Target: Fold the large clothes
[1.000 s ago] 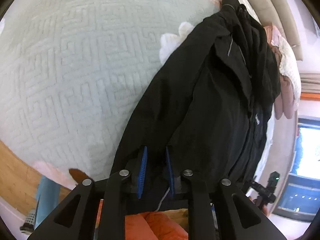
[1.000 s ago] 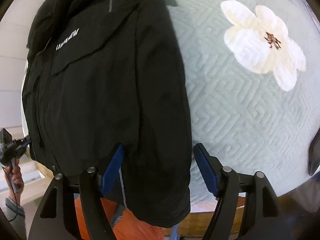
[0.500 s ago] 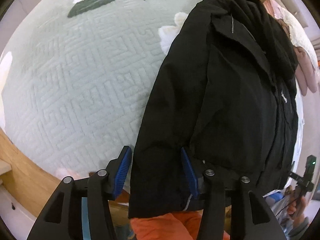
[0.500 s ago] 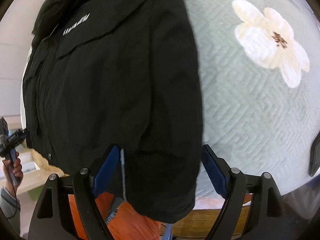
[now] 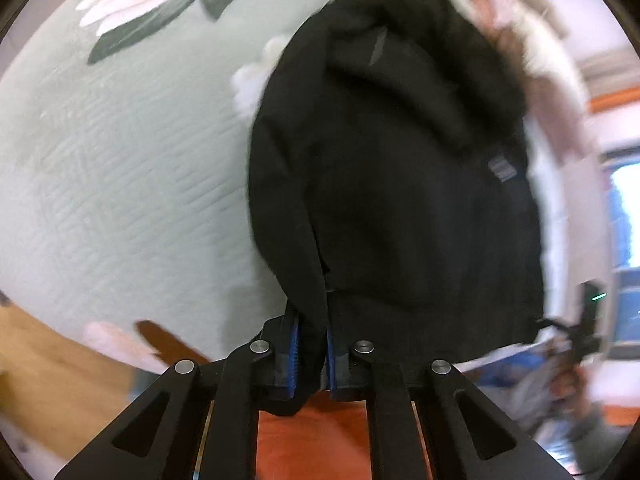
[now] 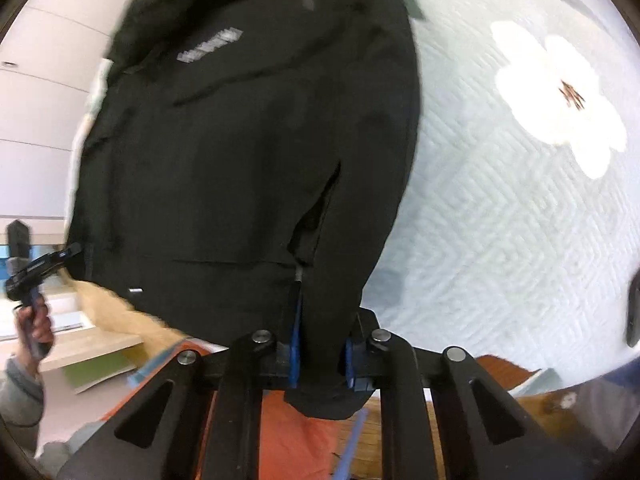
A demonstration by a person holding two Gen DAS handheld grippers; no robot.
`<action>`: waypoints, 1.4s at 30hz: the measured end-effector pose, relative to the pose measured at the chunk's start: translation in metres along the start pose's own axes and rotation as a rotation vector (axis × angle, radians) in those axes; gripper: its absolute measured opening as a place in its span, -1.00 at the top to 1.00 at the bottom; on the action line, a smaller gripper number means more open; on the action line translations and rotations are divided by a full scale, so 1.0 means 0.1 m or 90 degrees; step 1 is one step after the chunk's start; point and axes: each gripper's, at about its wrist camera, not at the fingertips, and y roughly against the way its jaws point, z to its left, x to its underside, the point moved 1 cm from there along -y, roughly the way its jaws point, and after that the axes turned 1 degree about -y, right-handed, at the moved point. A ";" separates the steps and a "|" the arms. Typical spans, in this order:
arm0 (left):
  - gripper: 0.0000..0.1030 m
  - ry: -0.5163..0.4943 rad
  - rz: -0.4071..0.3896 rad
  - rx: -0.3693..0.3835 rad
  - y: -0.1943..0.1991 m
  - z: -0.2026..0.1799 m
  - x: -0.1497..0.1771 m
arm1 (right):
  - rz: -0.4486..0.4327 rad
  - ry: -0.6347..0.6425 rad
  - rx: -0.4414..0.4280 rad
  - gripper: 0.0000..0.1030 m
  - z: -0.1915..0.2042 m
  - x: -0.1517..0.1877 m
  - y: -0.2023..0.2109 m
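in the left wrist view, the quilt point(image 5: 120, 168) (pale green, with a flower pattern) filled the left side. the jacket point(image 5: 400, 168) lay on it toward the right, black and bunched. the left gripper point(image 5: 311, 354) was clamped on a fold of the jacket's near edge, its blue pads pressed against the cloth on both sides. in the right wrist view, a hand point(image 6: 34, 320) at the far left held a dark device. the jacket point(image 6: 248, 160) covered the middle, a pale logo near its top. the right gripper point(image 6: 322, 354) was clamped on the jacket's hem. the quilt point(image 6: 500, 220) spread to the right with a white flower point(image 6: 556, 92).
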 end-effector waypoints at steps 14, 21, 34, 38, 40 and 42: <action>0.54 0.032 0.088 0.103 -0.33 0.21 -0.14 | 0.073 -0.046 0.015 0.28 0.02 -0.12 -0.43; 0.10 0.063 0.144 0.057 -0.26 0.39 -0.12 | 0.115 -0.058 0.025 0.23 -0.17 -0.13 -0.49; 0.80 -0.040 0.019 0.145 0.45 -0.36 -0.82 | -0.069 -0.003 -0.030 0.64 0.36 -0.81 0.68; 0.77 -0.035 -0.034 0.213 0.68 -0.51 -1.47 | -0.186 -0.013 -0.074 0.64 0.39 -1.45 1.21; 0.75 -0.051 -0.074 0.214 0.79 -0.55 -1.79 | -0.225 -0.015 -0.083 0.64 0.43 -1.75 1.37; 0.75 -0.051 -0.116 0.217 0.88 -0.61 -2.13 | -0.263 -0.012 -0.081 0.64 0.48 -2.03 1.48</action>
